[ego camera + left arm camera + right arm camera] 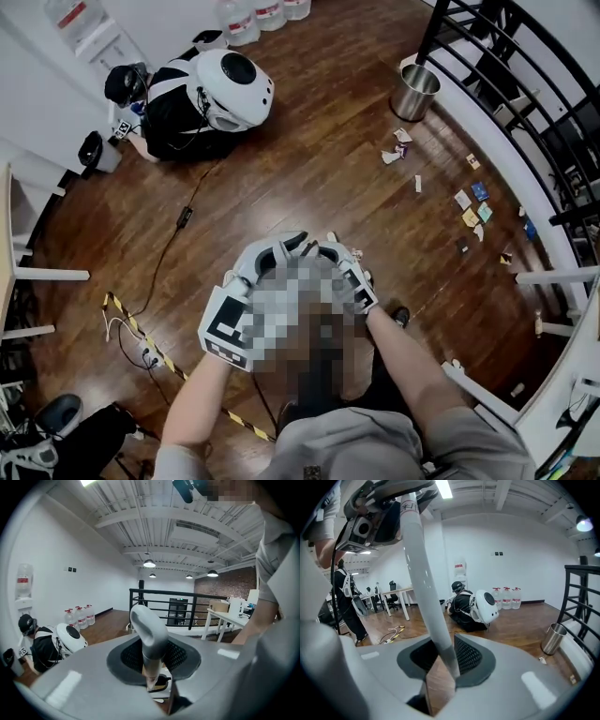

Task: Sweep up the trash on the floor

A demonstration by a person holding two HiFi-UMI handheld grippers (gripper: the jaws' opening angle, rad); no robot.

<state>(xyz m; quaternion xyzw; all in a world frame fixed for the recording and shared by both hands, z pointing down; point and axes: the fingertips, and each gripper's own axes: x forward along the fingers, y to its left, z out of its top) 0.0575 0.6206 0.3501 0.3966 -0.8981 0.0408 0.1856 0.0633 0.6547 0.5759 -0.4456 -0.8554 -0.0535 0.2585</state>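
two grippers are close together in front of you in the head view, above the dark brown wooden floor (pixel 309 187). your left gripper (pixel 277 251) has its jaws closed on a grey curved plastic handle (pixel 149 634). in the left gripper view this handle stands between the black pads, and its bent top leans to the left. your right gripper (pixel 336 253) is just beside the left one. its jaws grip a long pale grey round pole (pixel 423 588), which in the right gripper view goes up and to the left out of the pads. what is at the lower end of the handle and of the pole, i cannot tell.

the trash (pixel 473 208), many small pale and coloured scraps of paper, lies on the floor well apart from both grippers. it is at the right of the head view, along the foot of the black metal railing (pixel 525 84). some more scraps lie near a round shiny steel bin (pixel 413 92), which stands upright beside the railing.

at the upper left a person (pixel 173 112) kneels on the floor, with a white round hard-shell backpack (pixel 232 86) on the back. several clear plastic water bottles (pixel 255 14) stand by the wall at the top. a yellow and black striped strip (pixel 150 342) lies on the floor at your left.
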